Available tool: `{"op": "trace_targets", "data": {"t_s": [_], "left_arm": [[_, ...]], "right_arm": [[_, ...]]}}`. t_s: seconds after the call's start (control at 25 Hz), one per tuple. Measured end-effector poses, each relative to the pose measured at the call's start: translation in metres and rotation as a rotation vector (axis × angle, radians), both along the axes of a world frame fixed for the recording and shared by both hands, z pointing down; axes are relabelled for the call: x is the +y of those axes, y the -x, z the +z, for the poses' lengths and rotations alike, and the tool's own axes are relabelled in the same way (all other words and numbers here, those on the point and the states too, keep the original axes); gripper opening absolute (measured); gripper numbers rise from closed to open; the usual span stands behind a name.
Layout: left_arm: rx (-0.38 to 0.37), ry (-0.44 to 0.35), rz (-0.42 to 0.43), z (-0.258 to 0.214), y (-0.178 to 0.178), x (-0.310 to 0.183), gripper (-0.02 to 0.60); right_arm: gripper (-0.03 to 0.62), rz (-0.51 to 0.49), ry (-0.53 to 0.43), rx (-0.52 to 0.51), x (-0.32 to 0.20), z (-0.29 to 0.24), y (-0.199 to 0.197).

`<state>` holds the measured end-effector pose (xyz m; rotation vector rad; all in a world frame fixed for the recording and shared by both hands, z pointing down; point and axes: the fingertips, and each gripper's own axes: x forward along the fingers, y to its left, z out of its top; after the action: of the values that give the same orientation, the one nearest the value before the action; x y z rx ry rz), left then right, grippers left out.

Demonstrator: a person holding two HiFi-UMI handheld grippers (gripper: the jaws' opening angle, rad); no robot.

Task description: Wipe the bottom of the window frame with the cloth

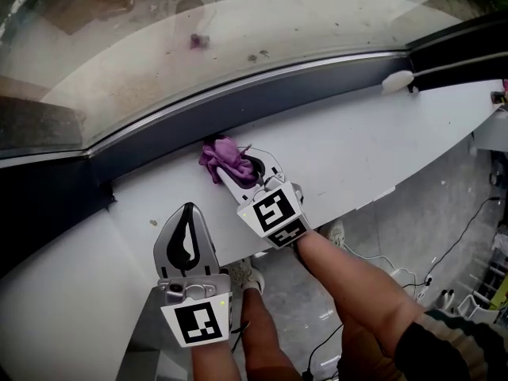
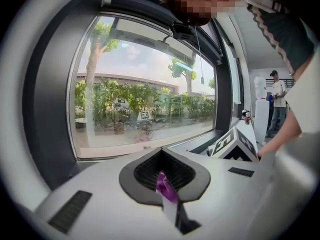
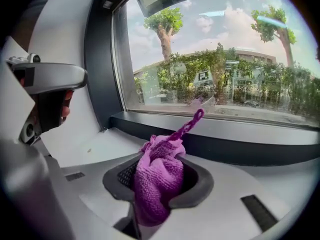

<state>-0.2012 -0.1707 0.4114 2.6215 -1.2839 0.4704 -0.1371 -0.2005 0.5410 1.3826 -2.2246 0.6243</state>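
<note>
the cloth (image 1: pixel 225 157) is a purple, nubby rag bunched into a wad. it lies on the white sill (image 1: pixel 373 145), pressed up against the dark bottom rail of the window frame (image 1: pixel 317 87), toward the left part of the sill. its long axis runs along the right gripper (image 1: pixel 240 175), from the pinch between the pads out toward the rail. a thin twisted strand of it sticks up and forward at the glass (image 1: pixel 238 30) in the right gripper view.

the right gripper's jaws are pressed in on the cloth, whose bulk fills the dark pocket between the pads and spills over the front. this gripper is tilted down at the sill and points up-left in the head view, with its marker cube (image 1: pixel 274 213) at the back and a bare forearm (image 1: pixel 349 280) behind it.

the left gripper (image 1: pixel 188 222) hangs off the sill's near edge, apart from the cloth and to its lower left, pointing at the window. its jaws are pressed together. the left gripper view shows a small purple scrap (image 2: pixel 165 185) nipped in the seam between them; what the scrap is cannot be told.

a white oval knob (image 1: pixel 397 80) sits farther right, where the sill meets the rail, well apart from the cloth. cables (image 1: pixel 444 252) trail on the grey floor below.
</note>
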Motion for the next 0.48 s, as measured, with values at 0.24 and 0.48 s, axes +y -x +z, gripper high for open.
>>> {"op": "trace_targets", "data": {"t_s": [0.24,0.48], "left_arm": [[-0.02,0.008,0.032,0.002,-0.032,0.008,0.008],[0.001,0.007,0.077,-0.001,-0.081,0.021,0.006]], "right_arm": [[0.141,0.034,0.011,0.01,0.01,0.001,-0.038],[0.141,0.066,0.014,0.041,0.023,0.004,-0.09]]}}
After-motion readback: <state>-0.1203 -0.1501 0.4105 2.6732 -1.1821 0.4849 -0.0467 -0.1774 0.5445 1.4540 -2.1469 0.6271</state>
